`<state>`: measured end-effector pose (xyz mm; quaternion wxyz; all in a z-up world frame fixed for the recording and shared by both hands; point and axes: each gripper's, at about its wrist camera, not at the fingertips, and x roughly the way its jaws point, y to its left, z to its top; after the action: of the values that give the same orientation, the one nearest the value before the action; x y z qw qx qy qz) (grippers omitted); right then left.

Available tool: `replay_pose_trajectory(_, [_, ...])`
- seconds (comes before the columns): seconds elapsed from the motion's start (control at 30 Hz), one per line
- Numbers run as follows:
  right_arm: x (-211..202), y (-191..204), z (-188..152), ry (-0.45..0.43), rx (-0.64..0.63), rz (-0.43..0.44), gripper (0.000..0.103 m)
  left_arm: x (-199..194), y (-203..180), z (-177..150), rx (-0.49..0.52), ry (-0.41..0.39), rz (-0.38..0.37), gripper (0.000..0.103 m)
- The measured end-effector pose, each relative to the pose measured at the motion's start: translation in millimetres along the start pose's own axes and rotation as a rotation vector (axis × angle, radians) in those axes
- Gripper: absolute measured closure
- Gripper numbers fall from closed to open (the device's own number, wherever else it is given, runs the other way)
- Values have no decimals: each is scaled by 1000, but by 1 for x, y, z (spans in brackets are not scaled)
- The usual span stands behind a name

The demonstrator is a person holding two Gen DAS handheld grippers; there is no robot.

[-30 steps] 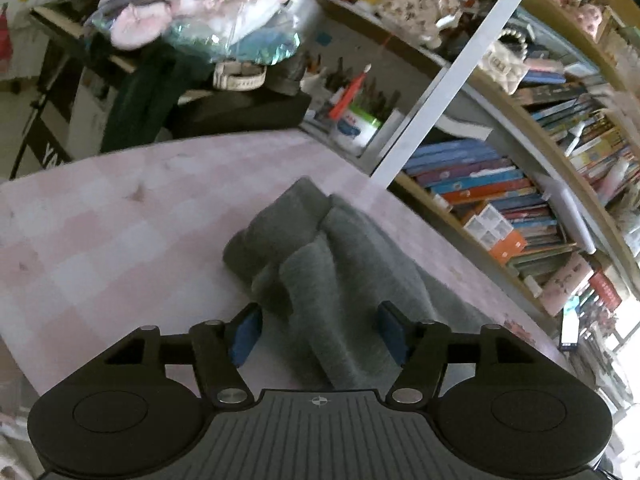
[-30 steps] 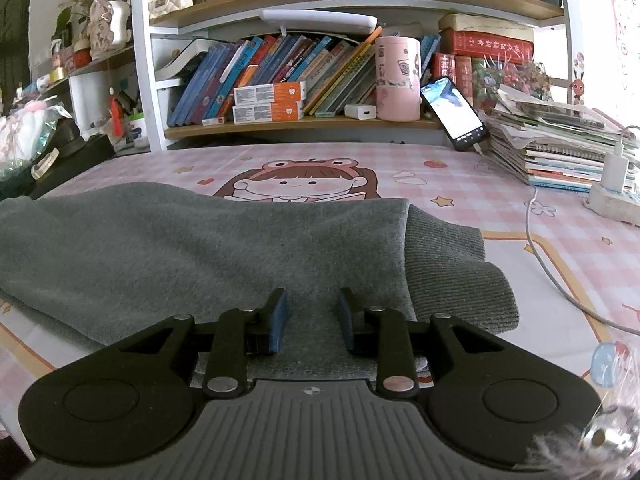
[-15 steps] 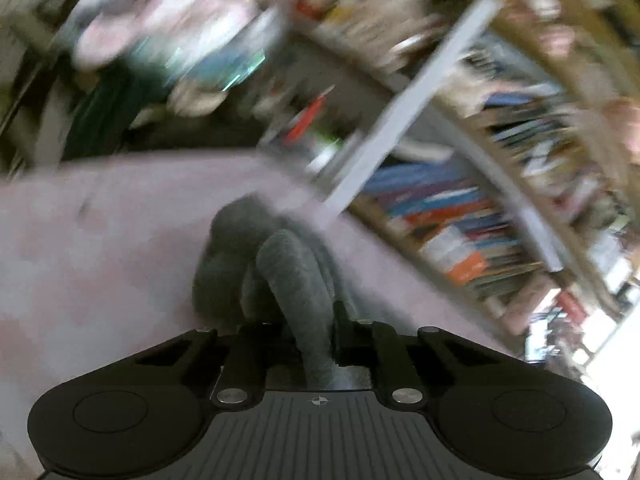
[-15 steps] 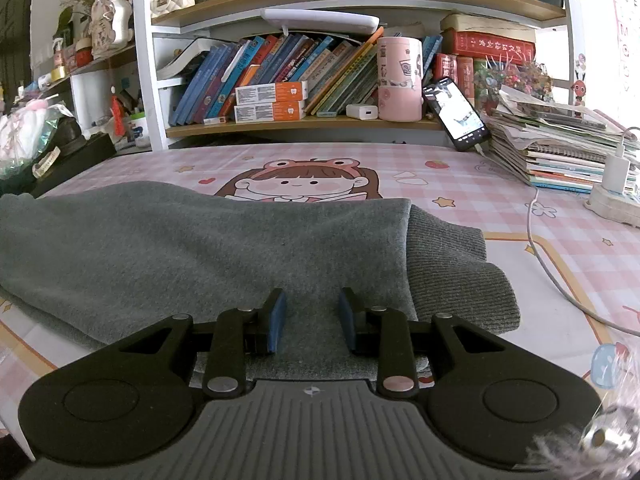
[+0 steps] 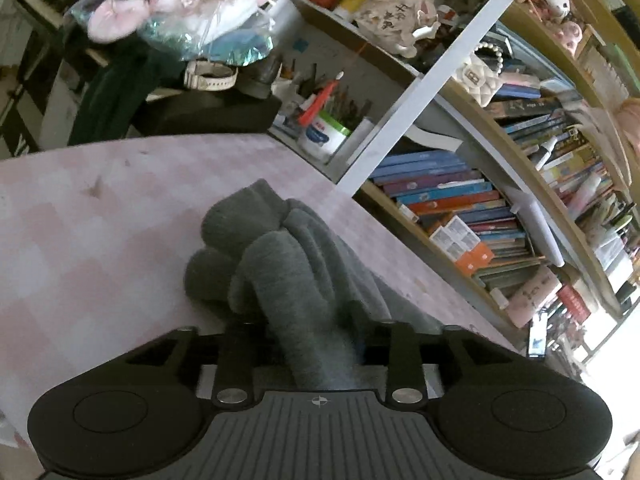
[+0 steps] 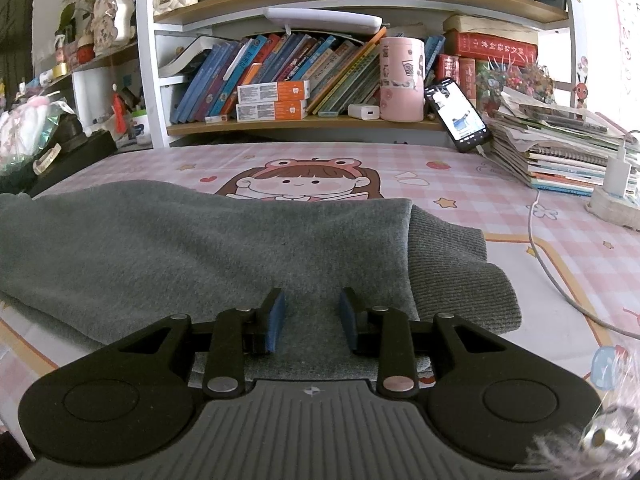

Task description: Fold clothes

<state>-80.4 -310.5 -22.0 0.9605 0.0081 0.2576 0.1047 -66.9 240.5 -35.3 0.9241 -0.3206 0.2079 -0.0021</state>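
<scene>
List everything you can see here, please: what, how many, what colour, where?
sweater: one, grey, lying on the table; ribbed cuff at its right end
table: one, pink checked cover with a cartoon girl
books: many, mostly blue and orange, on the shelf behind the table
cup: one, pink, on the shelf
phone: one, black, screen lit, leaning by the paper stack
paper stack: one, mixed colours, at the table's right
cable: one, white, across the table's right side
jar: one, white with a green rim, holding pens
left gripper: one, black, a bunched sweater fold between its jaws
right gripper: one, black with blue pads, open over the sweater
</scene>
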Motion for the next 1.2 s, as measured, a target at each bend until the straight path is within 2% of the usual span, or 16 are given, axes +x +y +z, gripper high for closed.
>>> replay_pose_trajectory(0.07, [0,0,0,0,0,0,73,3,0,-2,7,7,-5,58])
replay_pose_trajectory(0.23, [0,1,0,0,0,1,73,9,3,-7,0,27,12,57])
replay_pose_trajectory(0.37, [0,2,0,1,-2,-2,73,9,8,-11,-19,14,10,62])
replay_pose_trajectory(0.47, [0,3,0,2,-7,-4,73,10,9,-12,-14,10,16,73])
replay_pose_trajectory(0.57, [0,3,0,3,-13,-5,72,10,14,-13,-34,6,6,77])
replay_pose_trajectory(0.67, [0,4,0,3,-14,0,70,10,15,-13,-34,9,1,78])
replay_pose_trajectory(0.83, [1,15,6,4,-22,17,58,9,14,-14,-8,3,-4,75])
replay_pose_trajectory(1.0, [8,53,18,14,-102,130,59,9,13,-15,7,-3,-5,75])
replay_pose_trajectory(1.2, [30,117,36,25,-242,269,59,10,13,-15,9,-4,-7,74])
